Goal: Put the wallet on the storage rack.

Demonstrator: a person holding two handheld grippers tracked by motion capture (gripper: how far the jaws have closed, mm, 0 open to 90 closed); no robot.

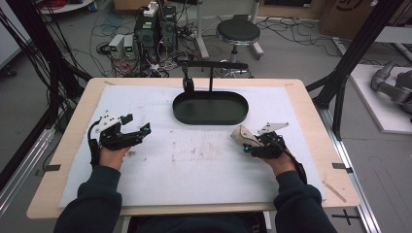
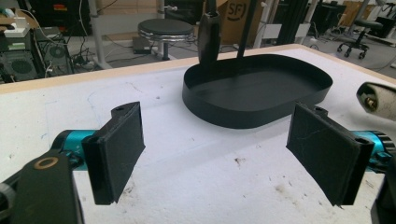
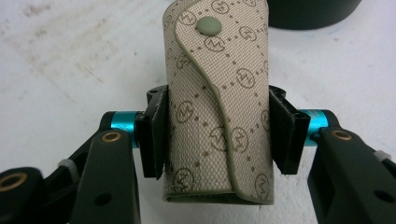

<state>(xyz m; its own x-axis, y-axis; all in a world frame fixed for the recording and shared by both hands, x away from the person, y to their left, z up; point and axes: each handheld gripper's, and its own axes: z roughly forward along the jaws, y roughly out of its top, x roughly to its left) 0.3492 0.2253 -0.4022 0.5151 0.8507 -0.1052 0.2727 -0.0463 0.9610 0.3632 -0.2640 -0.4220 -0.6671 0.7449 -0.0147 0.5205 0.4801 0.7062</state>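
My right hand-held gripper (image 3: pixel 217 140) is clamped on a small pouch (image 3: pixel 219 107), its two pads pressing the pouch's sides about halfway down its length. My left hand-held gripper (image 2: pixel 224 154) sits with its jaws spread wide and nothing between them, low over the white mat (image 1: pixel 194 160) on the left part of the bench (image 1: pixel 311 111).

The risk I see is in the grip. The pouch is soft and rounded, so it can bulge, twist or slide out between the flat pads if I tilt my wrist or move fast. The free top end with the flap pokes well past the jaws and could sag or catch on the rim of the black tray (image 1: pixel 210 108) if I carry it that way too low. The tray also carries a thin stand (image 1: pixel 211 73) with something dark hanging from its bar, and I could knock that with the pouch or my gripper.

The pouch is beige woven cloth, coated by the look of it, printed with brown round logos and dotted lines, with a curved flap closed by a dull grey-green snap. The pads are black and finely textured. The tray is a matte black oval with a low upright wall, probably thin metal. The mat is white, felt-like and stained with brownish smudges.
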